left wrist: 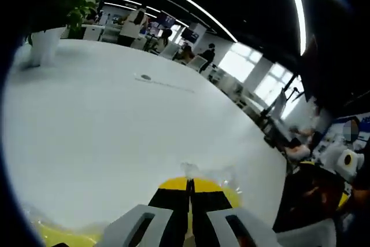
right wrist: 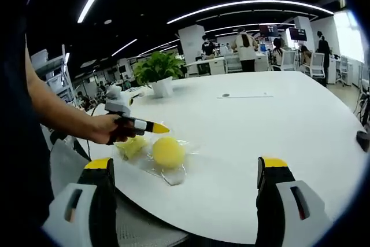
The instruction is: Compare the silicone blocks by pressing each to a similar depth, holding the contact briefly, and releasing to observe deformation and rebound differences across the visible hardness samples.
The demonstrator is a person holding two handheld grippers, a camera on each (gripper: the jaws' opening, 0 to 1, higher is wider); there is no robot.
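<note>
1. Open-plan office: dark ceiling with long curved light strips and a square air vent, desks, monitors and several people far behind.
2. White table point(right wrist: 277, 120), large, rounded, smooth and faintly glossy; it carries everything listed below.
3. Potted plant point(right wrist: 157, 69), leafy green in a white pot, standing well back on the table.
4. Right gripper point(right wrist: 188, 201): grey plastic jaws with black pads and yellow tips, spread wide apart and holding nothing, short of the samples.
5. Left gripper point(right wrist: 151, 126), held in a person's hand point(right wrist: 113, 128): jaws brought together to a yellow point that hangs just above the samples; whether it touches one I cannot tell. In the left gripper view the black pads meet point(left wrist: 189, 201).
6. Yellow silicone ball point(right wrist: 167, 151): round, matte, undented as seen, lying on a clear crinkled plastic wrapper point(right wrist: 173, 173) near the table's near edge.
7. Paler yellow-green sample point(right wrist: 132, 146), lumpier, just beside the ball under the left gripper's tip.
8. Progress, judged: a press looks to be at its start or end; the hold, release and sample-to-sample comparison appear mostly ahead.
</note>
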